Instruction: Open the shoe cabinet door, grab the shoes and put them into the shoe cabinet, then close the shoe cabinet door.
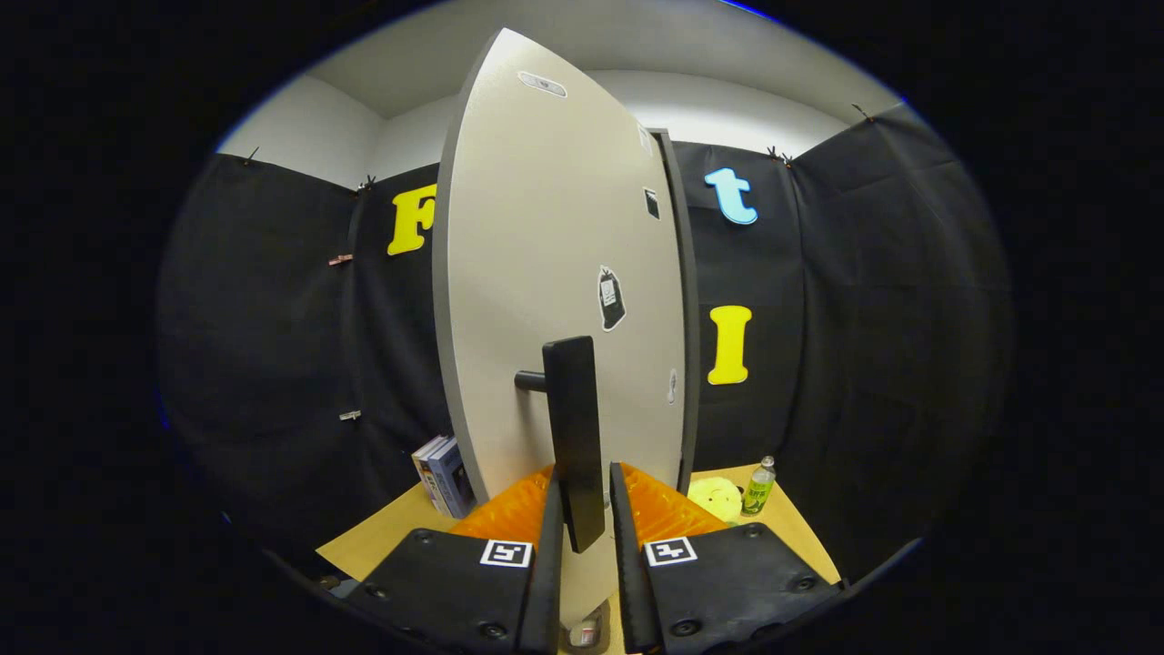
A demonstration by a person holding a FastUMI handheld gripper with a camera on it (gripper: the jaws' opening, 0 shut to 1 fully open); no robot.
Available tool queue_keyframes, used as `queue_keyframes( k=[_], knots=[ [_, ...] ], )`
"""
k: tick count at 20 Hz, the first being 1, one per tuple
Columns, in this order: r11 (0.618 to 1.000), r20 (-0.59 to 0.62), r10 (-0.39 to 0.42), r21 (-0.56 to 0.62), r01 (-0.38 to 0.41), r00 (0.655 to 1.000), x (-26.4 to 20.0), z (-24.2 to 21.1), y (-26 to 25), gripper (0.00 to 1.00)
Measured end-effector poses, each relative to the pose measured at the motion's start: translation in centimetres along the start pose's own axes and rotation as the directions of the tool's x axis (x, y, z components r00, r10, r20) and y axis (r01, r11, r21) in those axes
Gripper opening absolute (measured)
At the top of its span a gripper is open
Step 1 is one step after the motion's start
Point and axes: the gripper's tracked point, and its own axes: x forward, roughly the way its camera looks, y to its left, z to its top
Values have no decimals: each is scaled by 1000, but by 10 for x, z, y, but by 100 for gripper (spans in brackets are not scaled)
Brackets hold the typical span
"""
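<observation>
From the claw's camera, your claw (583, 509) sits with its two fingers on either side of the lower end of the door handle (576, 437), the upright bar on the cabinet door (555, 273). The fingers look close to the bar, but I cannot tell whether both are pressing on it, so treat the grip as unproven. The door stands ajar, swung toward you, with its edge on your left. If you pull now and the fingers are loose, the bar could slip out downward, since you hold it near its bottom tip. Swing along the hinge arc; a straight tug could twist the claw. Mind the books (443, 475) on the surface (382, 537) beside the door's edge, and the bottle (759, 487) to the right
</observation>
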Motion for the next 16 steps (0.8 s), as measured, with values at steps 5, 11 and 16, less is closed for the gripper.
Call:
queue_keyframes(
  k=[5, 11, 16],
  knots=[
    [998, 10, -57, 21, 57, 998, -24, 5, -35, 30],
    [989, 55, -150, 15, 150, 987, -65, 17, -69, 30],
    [979, 115, -198, -30, 203, 973, -84, 25, -68, 30]
  ],
)
